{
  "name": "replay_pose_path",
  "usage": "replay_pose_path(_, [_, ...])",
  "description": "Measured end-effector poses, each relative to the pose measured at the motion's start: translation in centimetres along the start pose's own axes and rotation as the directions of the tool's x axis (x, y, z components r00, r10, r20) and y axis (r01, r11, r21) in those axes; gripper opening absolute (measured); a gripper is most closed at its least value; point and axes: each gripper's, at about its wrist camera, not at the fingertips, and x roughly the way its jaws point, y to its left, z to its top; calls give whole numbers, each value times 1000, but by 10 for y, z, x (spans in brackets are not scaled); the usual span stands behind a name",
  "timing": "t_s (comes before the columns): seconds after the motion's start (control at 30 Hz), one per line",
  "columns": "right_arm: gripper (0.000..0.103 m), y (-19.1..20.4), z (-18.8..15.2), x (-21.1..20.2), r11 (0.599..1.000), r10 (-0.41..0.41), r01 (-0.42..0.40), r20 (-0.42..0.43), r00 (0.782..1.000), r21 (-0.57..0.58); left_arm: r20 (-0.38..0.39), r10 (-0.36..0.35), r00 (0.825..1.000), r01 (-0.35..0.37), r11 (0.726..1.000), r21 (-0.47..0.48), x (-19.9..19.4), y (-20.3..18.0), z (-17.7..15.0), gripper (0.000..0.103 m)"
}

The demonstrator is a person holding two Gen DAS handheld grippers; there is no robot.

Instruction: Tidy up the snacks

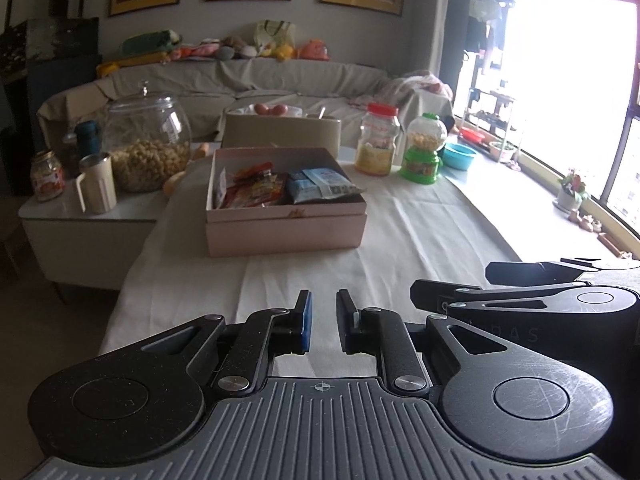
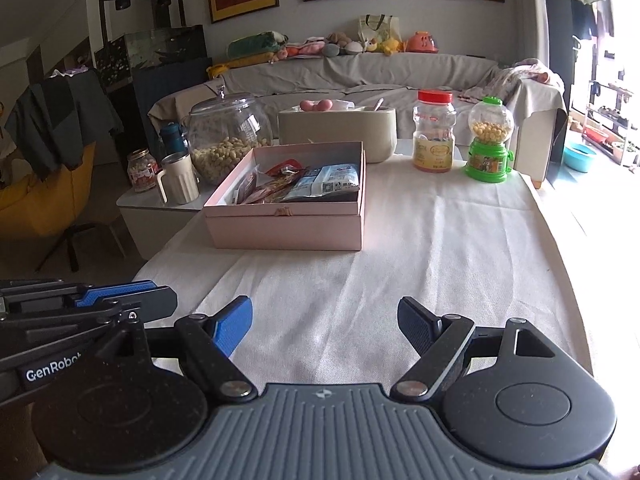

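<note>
Both wrist views sit low at the table's near edge, facing the pink box (image 1: 286,200) (image 2: 286,204) with a clear stretch of cloth between. The left view stands left of the right view. Both show the box and sofa (image 1: 280,76) (image 2: 360,72) behind it.

A cream mug (image 2: 179,181) stands on the side table (image 2: 140,204), the draped sofa (image 2: 360,76) behind.

Left gripper (image 1: 324,322) fingers closed, empty; right gripper (image 2: 324,326) spread wide.
</note>
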Motion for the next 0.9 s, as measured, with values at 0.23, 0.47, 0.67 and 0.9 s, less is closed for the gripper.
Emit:
replay_pose_path(0.23, [81,-1,-1,0,1000,-1,1,1,1000,3,-9,-6,1000,6,1000,-10,1,1,-2,17])
replay_pose_path(0.47, [81,0,-1,1,1000,-2,2,-2,1000,2,-13,-11,1000,11,1000,-18,1,3,-1,17])
replay_pose_path(0.67, [81,1,-2,1,1000,-3,3,-2,1000,3,-13,-11,1000,11,1000,-18,1,3,-1,17])
replay_pose_path(0.9, [81,1,-2,-1,1000,3,-3,1,1000,-3,-8,-3,1000,3,1000,-3,0,2,-1,17])
